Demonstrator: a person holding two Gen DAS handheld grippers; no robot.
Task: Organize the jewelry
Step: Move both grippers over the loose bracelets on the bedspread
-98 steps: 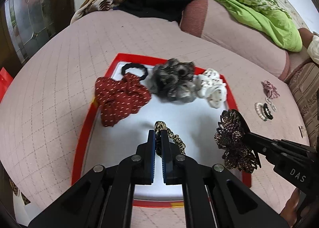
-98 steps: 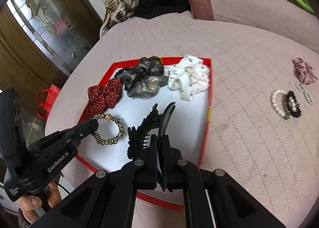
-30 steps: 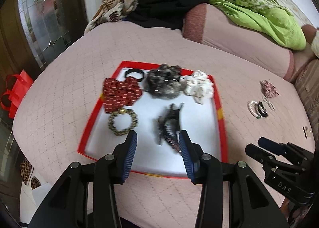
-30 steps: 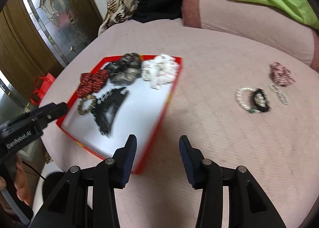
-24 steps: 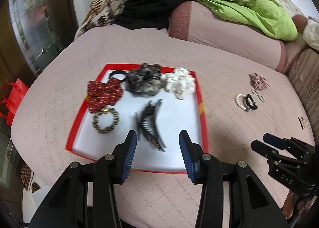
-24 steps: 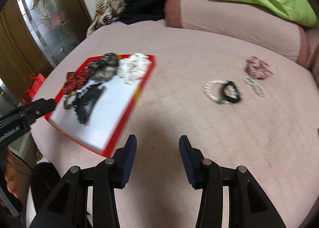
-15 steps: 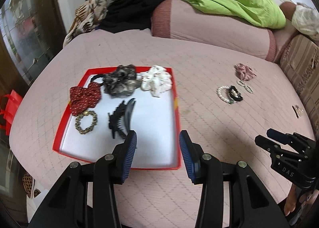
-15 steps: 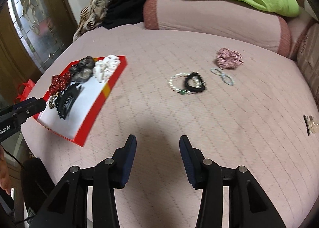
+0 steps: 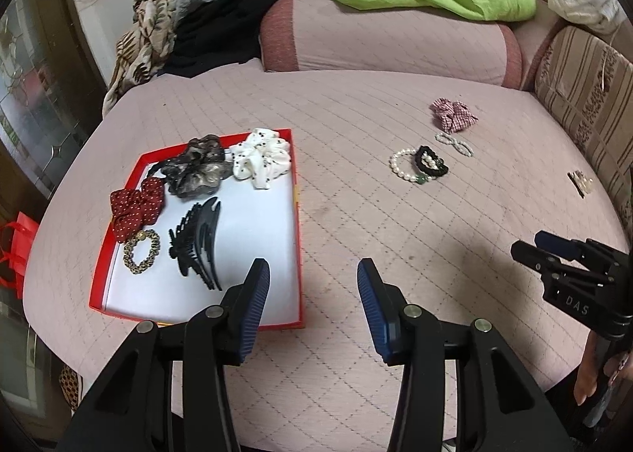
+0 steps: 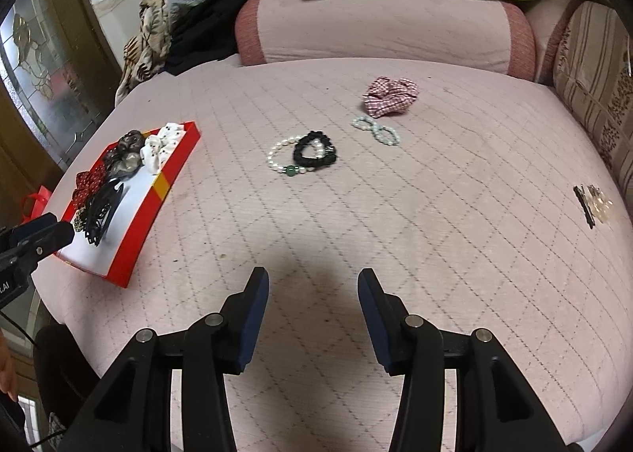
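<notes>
Red tray (image 9: 297, 222) is part-filled; both grippers, left (image 9: 313, 295) and right (image 10: 312, 295), are hovering empty, jaws wide, next taking the bracelets (image 10: 302, 155).

Pink quilted bed (image 9: 356, 103) in a dim room.
Bolster (image 9: 387, 36) at 12 o'clock; glass door (image 10: 35, 68) at 9.

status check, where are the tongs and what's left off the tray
Left tongs opening, empty; right tongs open, empty. Red tray holds scrunchies and claw clip. Pearl bracelet, black bracelet, checked scrunchie still on bed. Path clear.
</notes>
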